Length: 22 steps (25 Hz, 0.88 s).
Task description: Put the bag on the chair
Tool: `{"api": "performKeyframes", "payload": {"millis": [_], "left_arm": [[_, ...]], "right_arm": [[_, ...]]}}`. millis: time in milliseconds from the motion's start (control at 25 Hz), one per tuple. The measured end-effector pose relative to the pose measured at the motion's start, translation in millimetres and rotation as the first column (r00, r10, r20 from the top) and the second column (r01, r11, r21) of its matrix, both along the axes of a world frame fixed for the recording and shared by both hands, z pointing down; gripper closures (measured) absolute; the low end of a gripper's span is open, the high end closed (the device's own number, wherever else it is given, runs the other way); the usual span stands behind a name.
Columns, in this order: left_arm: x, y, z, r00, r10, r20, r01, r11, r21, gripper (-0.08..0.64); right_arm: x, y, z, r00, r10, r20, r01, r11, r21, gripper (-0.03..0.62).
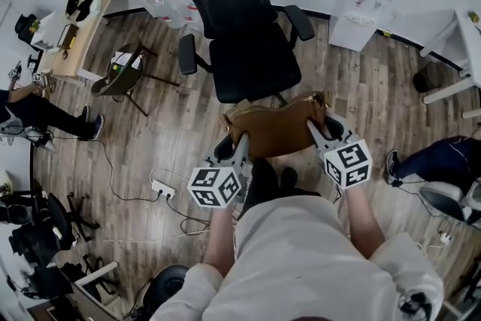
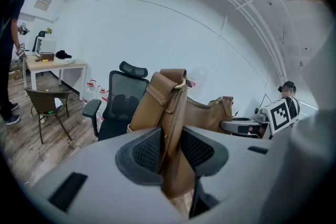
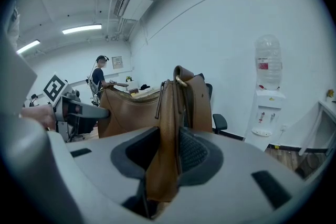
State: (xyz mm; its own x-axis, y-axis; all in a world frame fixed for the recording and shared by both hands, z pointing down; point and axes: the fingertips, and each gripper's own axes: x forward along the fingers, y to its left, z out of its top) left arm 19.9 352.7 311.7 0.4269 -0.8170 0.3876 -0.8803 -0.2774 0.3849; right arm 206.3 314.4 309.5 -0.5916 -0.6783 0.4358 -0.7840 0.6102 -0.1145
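Observation:
A tan leather bag [image 1: 274, 128] hangs in the air between my two grippers, just in front of the black mesh office chair [image 1: 252, 60], whose seat is bare. The left gripper [image 1: 240, 140] is shut on the bag's left end. In the left gripper view its pads clamp the bag's [image 2: 168, 107] strap end, with the chair [image 2: 118, 99] behind. My right gripper [image 1: 314, 128] is shut on the right end. The right gripper view shows the leather [image 3: 178, 107] pinched between the pads of the right gripper [image 3: 168, 152], with the left gripper [image 3: 79, 110] across from it.
A water dispenser [image 1: 368, 0] stands at the back right, next to a white table [image 1: 466, 41]. A small wooden chair [image 1: 120, 75] and a desk [image 1: 83, 19] are at the left. A power strip [image 1: 163, 189] lies on the floor. People sit at both sides.

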Motion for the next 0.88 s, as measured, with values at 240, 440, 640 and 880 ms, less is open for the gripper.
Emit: {"api": "performKeyframes", "payload": {"millis": [240, 440, 640, 880], "left_arm": [[-17, -32, 2, 1.0, -0.001, -0.007, 0.001, 1.0, -0.008, 0.448], [-33, -63, 4, 1.0, 0.009, -0.01, -0.009, 1.0, -0.012, 0.448], [-51, -94, 3, 1.0, 0.025, -0.011, -0.025, 1.0, -0.013, 0.448], [-78, -128, 0, 0.999, 0.043, -0.004, -0.043, 0.999, -0.003, 0.448]], "right_arm": [[-17, -32, 1, 1.0, -0.005, -0.01, 0.005, 1.0, -0.005, 0.472], [-32, -62, 2, 1.0, 0.0, -0.013, 0.0, 1.0, -0.01, 0.472], [-49, -89, 0, 1.0, 0.016, -0.019, -0.016, 1.0, -0.014, 0.471], [-77, -120, -1, 0.999, 0.041, -0.028, -0.041, 0.999, -0.006, 0.471]]}}
